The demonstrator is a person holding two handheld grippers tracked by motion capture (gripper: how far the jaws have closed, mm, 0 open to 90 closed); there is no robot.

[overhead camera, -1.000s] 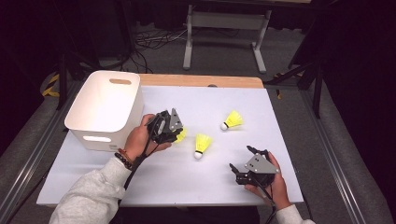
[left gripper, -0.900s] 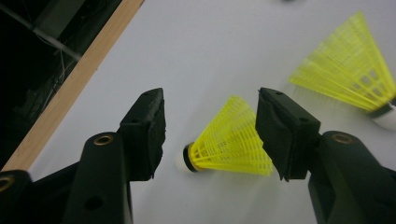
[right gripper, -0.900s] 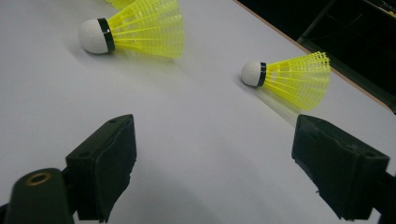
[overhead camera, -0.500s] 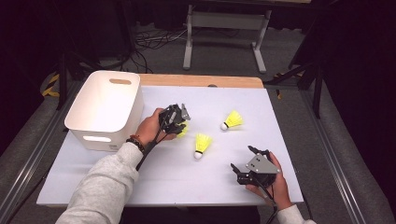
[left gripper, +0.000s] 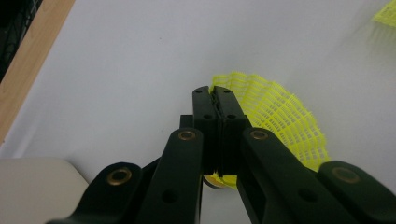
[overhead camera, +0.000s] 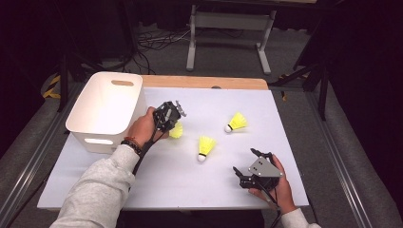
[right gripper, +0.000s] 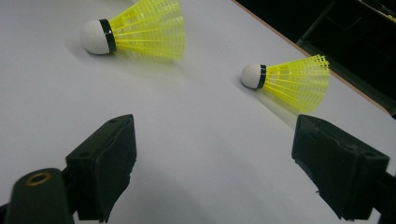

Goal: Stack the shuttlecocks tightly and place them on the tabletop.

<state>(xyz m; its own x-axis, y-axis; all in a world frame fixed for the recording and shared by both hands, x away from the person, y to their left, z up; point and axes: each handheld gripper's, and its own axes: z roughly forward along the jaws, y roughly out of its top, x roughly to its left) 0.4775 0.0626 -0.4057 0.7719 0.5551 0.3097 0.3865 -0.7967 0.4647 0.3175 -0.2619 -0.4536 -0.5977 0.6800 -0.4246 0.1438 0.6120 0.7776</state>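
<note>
While the left gripper [overhead camera: 172,115] clamps a yellow shuttlecock [overhead camera: 176,131], the right gripper [overhead camera: 256,173] waits open.

Seen from the high view, the clamped shuttlecock sits just beside the white bin [overhead camera: 107,110] at the surface's left edge, and two more shuttlecocks [overhead camera: 236,122] [overhead camera: 206,146] lie toward the middle; the right gripper rests near the front right corner. In the left gripper view, the jaws have just been closing and now pinch the shuttlecock's mesh skirt [left gripper: 280,116]. In the right gripper view, its jaws stand wide apart, nothing between them, both loose shuttlecocks [right gripper: 135,30] [right gripper: 289,77] beyond.
</note>
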